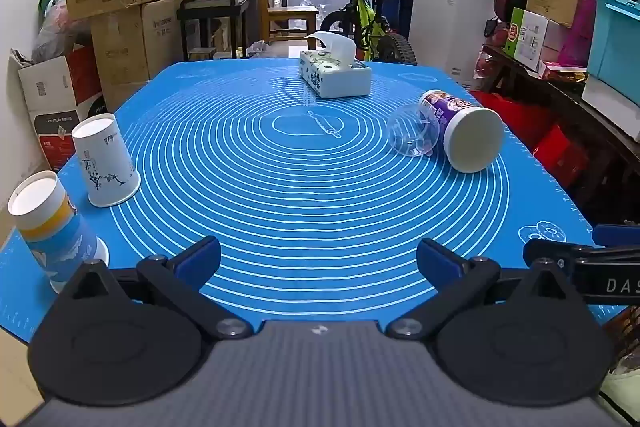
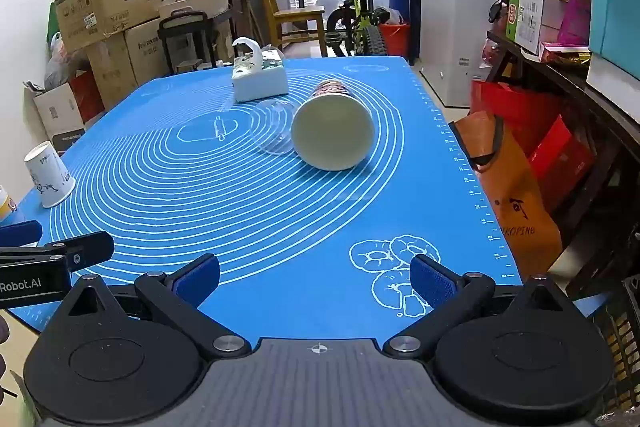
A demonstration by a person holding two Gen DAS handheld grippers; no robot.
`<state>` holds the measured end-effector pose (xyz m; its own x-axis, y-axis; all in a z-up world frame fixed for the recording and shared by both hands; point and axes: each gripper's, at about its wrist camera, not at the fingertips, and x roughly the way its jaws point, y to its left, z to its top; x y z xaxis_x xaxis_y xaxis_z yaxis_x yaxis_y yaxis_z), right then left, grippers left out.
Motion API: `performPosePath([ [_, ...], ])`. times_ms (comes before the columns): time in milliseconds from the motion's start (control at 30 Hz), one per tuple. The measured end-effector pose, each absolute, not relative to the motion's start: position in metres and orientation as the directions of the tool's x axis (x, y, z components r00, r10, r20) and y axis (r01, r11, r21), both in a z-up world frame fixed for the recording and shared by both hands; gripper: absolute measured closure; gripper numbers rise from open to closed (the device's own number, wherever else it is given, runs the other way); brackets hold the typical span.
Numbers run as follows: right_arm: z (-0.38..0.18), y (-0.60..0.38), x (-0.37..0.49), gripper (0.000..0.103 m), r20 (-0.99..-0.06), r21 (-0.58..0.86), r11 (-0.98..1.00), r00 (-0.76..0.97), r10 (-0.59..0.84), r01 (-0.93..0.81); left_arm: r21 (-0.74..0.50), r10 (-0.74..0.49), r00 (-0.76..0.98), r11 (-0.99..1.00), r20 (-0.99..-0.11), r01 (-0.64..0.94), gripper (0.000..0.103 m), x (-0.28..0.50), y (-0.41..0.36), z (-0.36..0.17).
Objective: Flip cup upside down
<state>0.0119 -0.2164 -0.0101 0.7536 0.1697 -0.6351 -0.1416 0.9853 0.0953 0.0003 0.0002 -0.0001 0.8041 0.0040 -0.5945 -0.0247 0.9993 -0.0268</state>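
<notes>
**Q.** Reading from the left edge of the blue mat (image 1: 320, 211), which cups already stand inverted?

**A.** Two, by appearance. The blue-and-yellow cup (image 1: 52, 227) stands at the near left edge with its narrow base uppermost. Just beside it, farther in, the white printed cup (image 1: 106, 161) stands the same way, wide rim on the mat. Both look finished.

**Q.** And toward the middle and right?

**A.** The tissue box (image 1: 334, 75) sits at the far centre, apart from the task. Right of centre lie a clear plastic cup (image 1: 412, 131) and, touching or nearly touching it, the purple-labelled cup (image 1: 460, 131). Both rest on their sides, so at least one flip seems to remain; which is next cannot be told.

**Q.** State of the tools?

**A.** The left gripper (image 1: 320, 259) hovers at the near edge with jaws spread wide and nothing between them. The right gripper (image 2: 316, 279) does likewise, jaws spread and empty, facing the purple-labelled cup's pale base (image 2: 332, 133), well apart from it. No grasp has begun.
</notes>
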Motion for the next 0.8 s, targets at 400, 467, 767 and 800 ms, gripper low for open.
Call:
performPosePath([
  [400,-0.0100,-0.2197,0.0118,0.002,-0.630,0.094,0.985,0.758,0.169,-0.142,-0.004,0.007,0.809,1.000,-0.588,-0.012,0.000,-0.0002,-0.0010,-0.0007],
  [467,-0.0082,-0.2183,0.0122,0.002,-0.630,0.091,0.986,0.758,0.168,-0.142,-0.005,0.006,0.808,1.000,-0.590,-0.010,0.000,0.0000,-0.0006,-0.0004],
  [767,-0.0078,-0.2207,0.0136,0.003,-0.632,0.098,0.984,0.754,0.179,-0.152,0.014,0.018,0.802,1.000,-0.597,-0.013,0.000,0.0029,-0.0051,-0.0015],
  [800,-0.0078,-0.2202,0.0139,0.002,-0.633,0.097,0.984,0.753,0.179,-0.152,0.014,0.017,0.803,1.000,-0.596,-0.011,0.000,0.0027,-0.0055,-0.0011],
])
